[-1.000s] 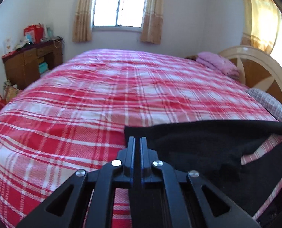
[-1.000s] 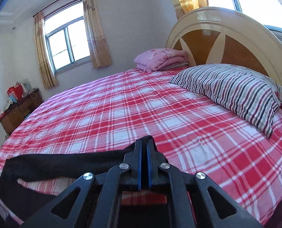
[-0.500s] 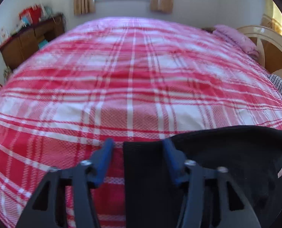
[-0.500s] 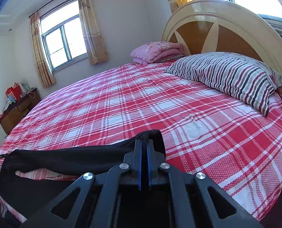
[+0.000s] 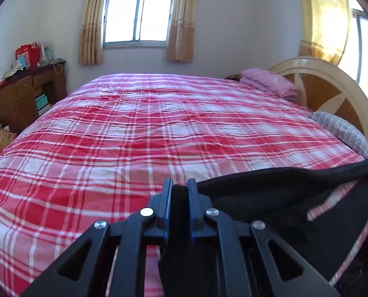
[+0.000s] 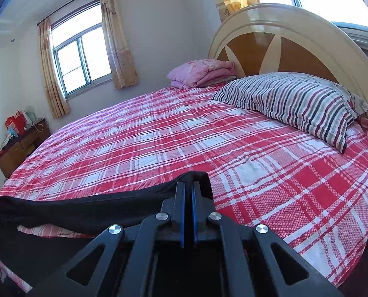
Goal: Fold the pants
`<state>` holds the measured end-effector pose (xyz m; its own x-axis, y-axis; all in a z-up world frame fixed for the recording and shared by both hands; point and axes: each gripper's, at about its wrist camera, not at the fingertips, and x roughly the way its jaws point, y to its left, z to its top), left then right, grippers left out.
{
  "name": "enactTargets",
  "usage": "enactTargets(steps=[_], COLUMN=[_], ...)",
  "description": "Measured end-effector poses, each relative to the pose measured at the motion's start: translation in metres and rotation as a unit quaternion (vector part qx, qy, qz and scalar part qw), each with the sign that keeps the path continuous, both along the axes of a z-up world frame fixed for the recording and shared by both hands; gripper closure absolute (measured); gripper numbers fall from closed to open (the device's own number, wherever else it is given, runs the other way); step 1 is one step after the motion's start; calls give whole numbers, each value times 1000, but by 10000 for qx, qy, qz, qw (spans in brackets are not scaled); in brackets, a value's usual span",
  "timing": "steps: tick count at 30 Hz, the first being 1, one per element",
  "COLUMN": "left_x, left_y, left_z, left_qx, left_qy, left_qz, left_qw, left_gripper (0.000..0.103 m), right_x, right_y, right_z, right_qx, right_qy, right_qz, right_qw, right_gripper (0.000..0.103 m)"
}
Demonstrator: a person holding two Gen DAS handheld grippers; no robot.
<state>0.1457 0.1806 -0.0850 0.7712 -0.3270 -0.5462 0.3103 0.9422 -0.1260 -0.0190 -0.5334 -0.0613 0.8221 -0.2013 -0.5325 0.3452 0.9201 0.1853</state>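
Note:
Black pants (image 5: pixel 270 198) hang stretched between my two grippers over the near edge of the red plaid bed (image 5: pixel 146 136). My left gripper (image 5: pixel 179 185) is shut on one corner of the pants, with black cloth filling the narrow gap between its blue pads. My right gripper (image 6: pixel 188 185) is shut on the other corner, and the pants (image 6: pixel 85 210) run off to the left from it. The lower part of the pants droops below the held edge and out of view.
A striped pillow (image 6: pixel 295 101) and a folded pink blanket (image 6: pixel 201 73) lie by the curved headboard (image 6: pixel 283 37). A wooden desk (image 5: pixel 23 94) with clutter stands by the far left wall. A curtained window (image 5: pixel 138 17) is in the far wall.
My left gripper opened half a second ago, then closed again on the pants corner and tilted back up. The right gripper stayed shut on its corner and shifted slightly.

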Motion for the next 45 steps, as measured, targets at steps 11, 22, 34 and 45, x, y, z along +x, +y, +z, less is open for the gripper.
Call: enactTargets(steps=[11, 22, 34, 45], left_x=[-79, -110, -111, -69], left_y=[20, 34, 72, 20], left_z=[-23, -55, -41, -41], left_qx=[-482, -160, -362, -135], left_qy=[-335, 174, 67, 452], left_qz=[-777, -1014, -124, -122], left_qw=[9953, 9946, 9992, 9988], left_gripper=[91, 77, 76, 63], right_x=[-22, -34, -12, 22], right_y=[-20, -23, 129, 398], right_z=[-12, -21, 49, -43], right_qx=[311, 277, -1454, -3177], right_qy=[-113, 194, 137, 868], right_qz=[-544, -802, 269, 4030], right_qw=[9980, 9962, 9889, 8539], right_gripper=[99, 64, 48, 48])
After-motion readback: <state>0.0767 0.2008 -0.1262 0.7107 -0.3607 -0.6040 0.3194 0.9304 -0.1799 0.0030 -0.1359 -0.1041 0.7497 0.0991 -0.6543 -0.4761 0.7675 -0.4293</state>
